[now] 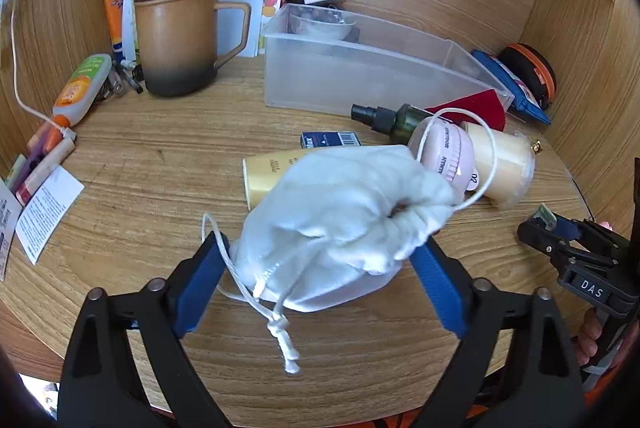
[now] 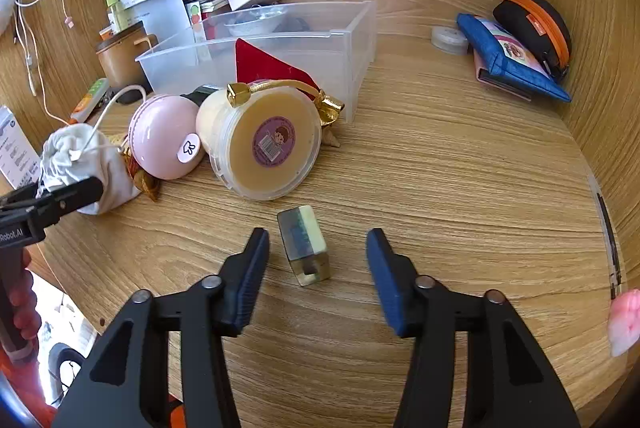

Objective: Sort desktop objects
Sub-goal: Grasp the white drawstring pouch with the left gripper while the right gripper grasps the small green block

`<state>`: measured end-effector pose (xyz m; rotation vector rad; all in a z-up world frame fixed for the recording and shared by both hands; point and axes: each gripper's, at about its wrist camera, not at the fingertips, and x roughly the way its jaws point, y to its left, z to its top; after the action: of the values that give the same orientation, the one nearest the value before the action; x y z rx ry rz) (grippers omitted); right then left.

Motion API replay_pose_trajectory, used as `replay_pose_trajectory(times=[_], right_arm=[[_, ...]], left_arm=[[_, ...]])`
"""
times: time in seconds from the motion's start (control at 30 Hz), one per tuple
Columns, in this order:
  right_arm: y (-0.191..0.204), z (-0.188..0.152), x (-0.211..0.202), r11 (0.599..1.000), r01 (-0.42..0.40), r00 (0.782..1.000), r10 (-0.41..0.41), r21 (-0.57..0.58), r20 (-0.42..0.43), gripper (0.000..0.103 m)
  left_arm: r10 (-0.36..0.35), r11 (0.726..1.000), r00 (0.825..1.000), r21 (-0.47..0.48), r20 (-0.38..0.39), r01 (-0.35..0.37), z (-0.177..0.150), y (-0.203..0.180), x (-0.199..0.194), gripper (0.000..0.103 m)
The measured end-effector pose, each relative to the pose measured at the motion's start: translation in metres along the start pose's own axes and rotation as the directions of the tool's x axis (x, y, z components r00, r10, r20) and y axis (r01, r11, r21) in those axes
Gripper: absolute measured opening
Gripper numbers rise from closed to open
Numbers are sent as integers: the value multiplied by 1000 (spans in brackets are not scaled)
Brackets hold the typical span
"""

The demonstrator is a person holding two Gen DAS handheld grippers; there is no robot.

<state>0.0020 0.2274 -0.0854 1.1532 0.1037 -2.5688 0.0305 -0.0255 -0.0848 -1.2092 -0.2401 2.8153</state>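
On the wooden worktop [image 2: 440,168]: clear plastic bin [image 2: 348,40] at the back, white drawstring pouch [image 1: 340,212] in front — clamped between the wide-spread left hand-held gripper [image 1: 320,268] pads. Small translucent block [image 2: 304,248] lies untouched between the parted right hand-held gripper [image 2: 318,268] jaws.

The left gripper [image 1: 320,260] is tilted downward, its blue fingers [image 1: 200,280] spread wide and pressed against both sides of a white pouch [image 1: 340,212]. The right gripper [image 2: 318,260] is likewise angled down, its fingers [image 2: 250,276] parted, nothing gripped between them.
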Motion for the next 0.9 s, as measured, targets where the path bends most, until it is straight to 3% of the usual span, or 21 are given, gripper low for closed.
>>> replay_pose_trajectory(times=[0.33, 0.43, 0.47, 0.5, 0.6, 0.9], right_arm=[[5, -1, -1, 1000, 12, 1000, -12, -14, 13, 15], [6, 1, -4, 1000, 15, 1000, -15, -15, 24, 15], [7, 1, -5, 1000, 18, 999, -18, -19, 30, 15], [8, 3, -7, 1000, 21, 999, -20, -22, 35, 15], [10, 6, -13, 999, 19, 998, -18, -27, 58, 15], [16, 14, -26, 999, 13, 995, -8, -47, 104, 15]], left_arm=[[-33, 999, 999, -7, 18, 34, 8, 2, -1, 74], [-58, 998, 998, -12, 23, 59, 9, 4, -4, 70], [-59, 998, 998, -18, 28, 60, 9, 6, -5, 57], [-59, 998, 998, -21, 28, 60, 10, 8, -6, 51], [-77, 997, 996, -27, 36, 78, 12, 13, -9, 40], [-98, 995, 992, 14, 76, 98, 16, 8, -23, 25]])
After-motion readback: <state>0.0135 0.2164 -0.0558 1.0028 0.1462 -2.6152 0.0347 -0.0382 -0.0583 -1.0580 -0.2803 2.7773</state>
